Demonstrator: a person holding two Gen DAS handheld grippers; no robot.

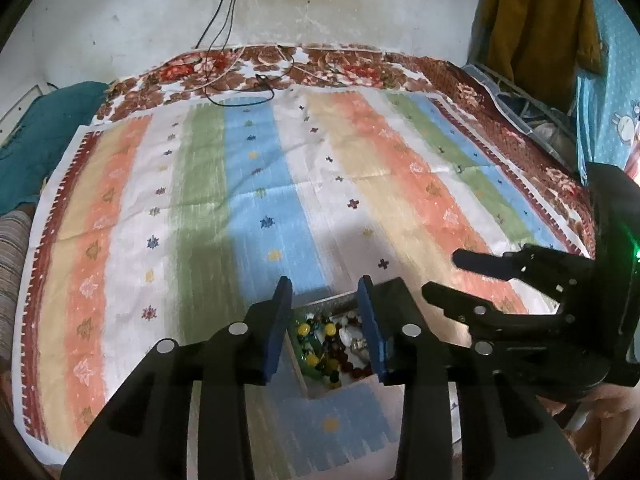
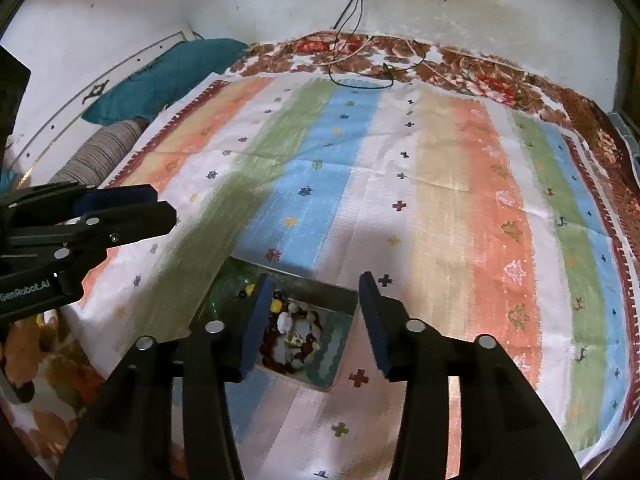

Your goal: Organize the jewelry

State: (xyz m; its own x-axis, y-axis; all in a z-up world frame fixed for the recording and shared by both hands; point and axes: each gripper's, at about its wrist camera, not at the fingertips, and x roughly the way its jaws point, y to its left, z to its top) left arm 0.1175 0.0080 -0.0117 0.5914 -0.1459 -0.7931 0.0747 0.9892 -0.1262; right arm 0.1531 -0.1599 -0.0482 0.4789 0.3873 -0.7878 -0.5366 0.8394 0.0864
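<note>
While the open box (image 2: 344, 300) of beaded jewelry (image 2: 296, 336) sits on the striped cloth (image 2: 440, 184) directly below both tools, the left gripper (image 1: 326, 324) and right gripper (image 2: 316, 320) hover over it, jaws parted and empty.

Striped cloth (image 1: 256, 184): spread flat over the bed, bands of orange, white, green and blue with small star and cross motifs, faint creases.
Floral bedsheet (image 1: 248, 68): brown and red, showing beyond the far edge of the cloth.
Cables (image 1: 224, 20): black and white, hanging down the wall and ending on the floral sheet.
Wall (image 1: 360, 4): white, stained.
Teal pillow (image 2: 168, 76): at the bed's far left corner.
Mustard garment (image 1: 536, 20): hanging at far right.
</note>
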